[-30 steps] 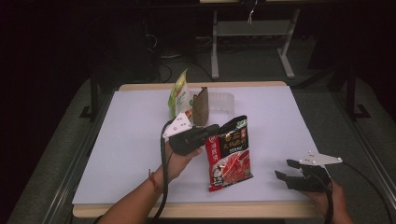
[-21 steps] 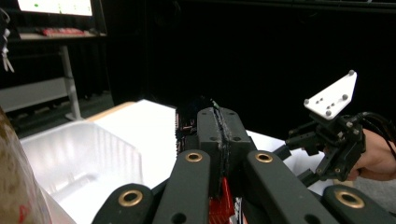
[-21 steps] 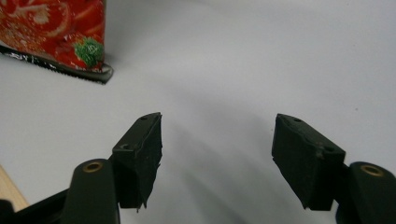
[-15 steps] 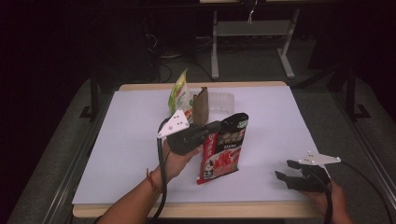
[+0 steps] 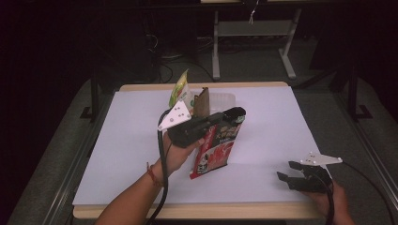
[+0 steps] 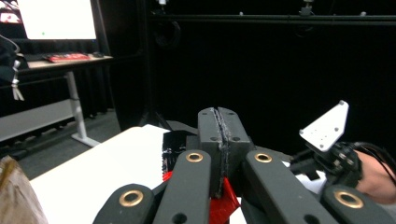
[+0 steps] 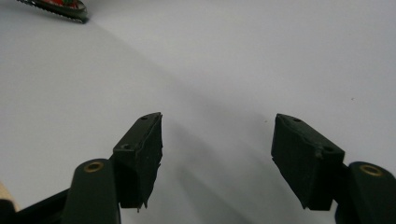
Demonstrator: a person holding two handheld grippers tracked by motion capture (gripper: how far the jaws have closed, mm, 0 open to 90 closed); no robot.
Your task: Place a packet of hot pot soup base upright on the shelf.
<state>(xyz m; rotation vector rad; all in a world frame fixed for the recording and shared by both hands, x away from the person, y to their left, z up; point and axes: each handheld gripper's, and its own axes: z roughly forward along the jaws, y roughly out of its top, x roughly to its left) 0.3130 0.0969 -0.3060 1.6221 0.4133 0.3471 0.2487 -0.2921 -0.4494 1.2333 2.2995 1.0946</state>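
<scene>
Left gripper (image 5: 234, 114) clamps red snack bag (image 5: 213, 152) upright | right gripper (image 5: 290, 171) wide, idle

The table (image 5: 126, 154) is a pale white sheet with a light wooden edge showing along its near and far sides; at the far edge, about mid-width, stand a green packet (image 5: 179, 92) and a brown packet (image 5: 203, 101) — close together, the brown one just beside a clear plastic container (image 5: 224, 99); whether the red snack bag (image 5: 213, 154) rests its bottom corner on the surface cannot be told.
</scene>
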